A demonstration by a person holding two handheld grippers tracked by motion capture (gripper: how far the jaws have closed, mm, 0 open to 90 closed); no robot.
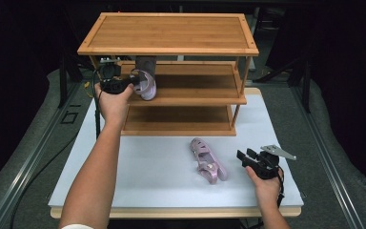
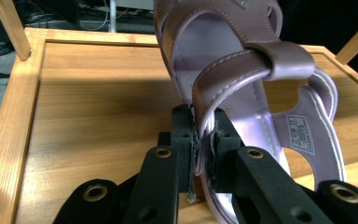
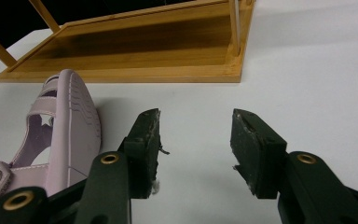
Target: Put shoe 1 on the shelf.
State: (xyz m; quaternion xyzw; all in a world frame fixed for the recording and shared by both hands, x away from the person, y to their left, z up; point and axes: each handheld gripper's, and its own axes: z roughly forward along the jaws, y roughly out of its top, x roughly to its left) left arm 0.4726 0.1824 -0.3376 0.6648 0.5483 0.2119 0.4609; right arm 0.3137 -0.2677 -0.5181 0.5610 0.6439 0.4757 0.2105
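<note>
My left gripper (image 1: 132, 84) is shut on the side strap of a lilac sandal (image 1: 146, 83), holding it over the left part of the wooden rack's middle shelf (image 1: 190, 98). In the left gripper view the sandal (image 2: 242, 70) rises from between the jaws (image 2: 204, 144), its insole facing the camera, above the shelf board (image 2: 98, 112). A second lilac sandal (image 1: 206, 161) lies on its side on the white table top. My right gripper (image 1: 247, 157) is held just right of it, open and empty. In the right gripper view that sandal (image 3: 60, 135) lies left of the jaws (image 3: 196, 149).
The three-tier bamboo rack (image 1: 169, 33) stands at the back of the white table (image 1: 147, 167); its bottom shelf (image 3: 135, 51) lies ahead of the right gripper. Slim corner posts (image 1: 240, 78) edge each shelf. Grey floor and dark surroundings flank the table.
</note>
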